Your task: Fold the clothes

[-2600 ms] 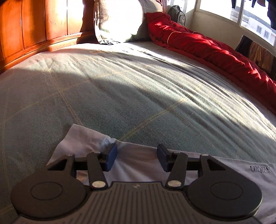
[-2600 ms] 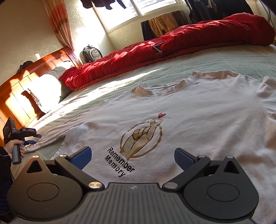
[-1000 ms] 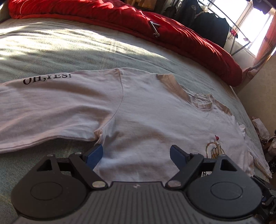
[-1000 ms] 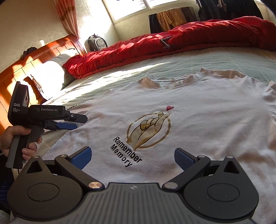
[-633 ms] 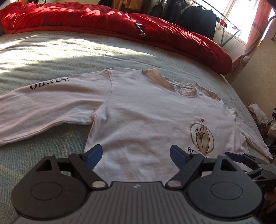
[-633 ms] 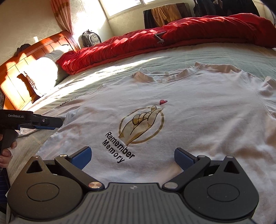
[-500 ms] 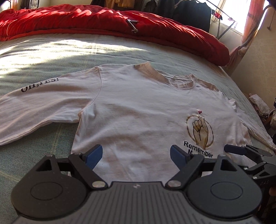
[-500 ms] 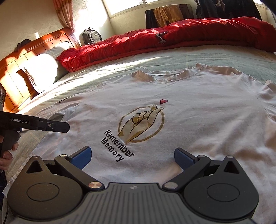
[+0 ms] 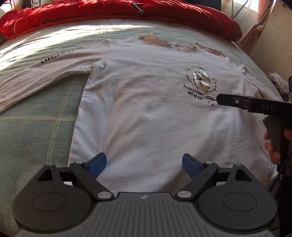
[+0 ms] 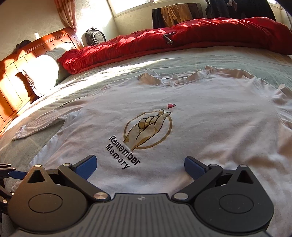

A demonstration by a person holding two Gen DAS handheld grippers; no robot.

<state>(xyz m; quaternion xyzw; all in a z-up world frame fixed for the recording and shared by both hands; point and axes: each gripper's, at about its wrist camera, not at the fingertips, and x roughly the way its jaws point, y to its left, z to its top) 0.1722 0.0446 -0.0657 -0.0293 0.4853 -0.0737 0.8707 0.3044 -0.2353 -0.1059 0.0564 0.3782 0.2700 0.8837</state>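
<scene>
A white long-sleeved shirt (image 9: 155, 109) (image 10: 209, 127) lies flat, front up, on the bed, with a gold hand print (image 9: 200, 80) (image 10: 147, 131) on its chest. Its long sleeve (image 9: 45, 73) (image 10: 54, 113) stretches out to the left. My left gripper (image 9: 144, 162) hovers over the lower body of the shirt near its left side seam; its jaws are opening wider and nothing is between them. My right gripper (image 10: 140, 164) stands open above the shirt, just below the print, also with nothing between its jaws. In the left wrist view it reaches in from the right (image 9: 221, 99).
A red duvet (image 9: 109, 14) (image 10: 182, 40) is bunched along the far side of the green bedspread (image 9: 36, 127). A wooden headboard (image 10: 18, 73) and a pillow (image 10: 45, 67) are at the left. A person's hand (image 9: 273, 149) holds the right gripper's handle.
My left gripper has swung from the sleeve across to the shirt's lower body, close to the right gripper. In the right wrist view it dropped to the bottom-left corner. The right gripper stayed put.
</scene>
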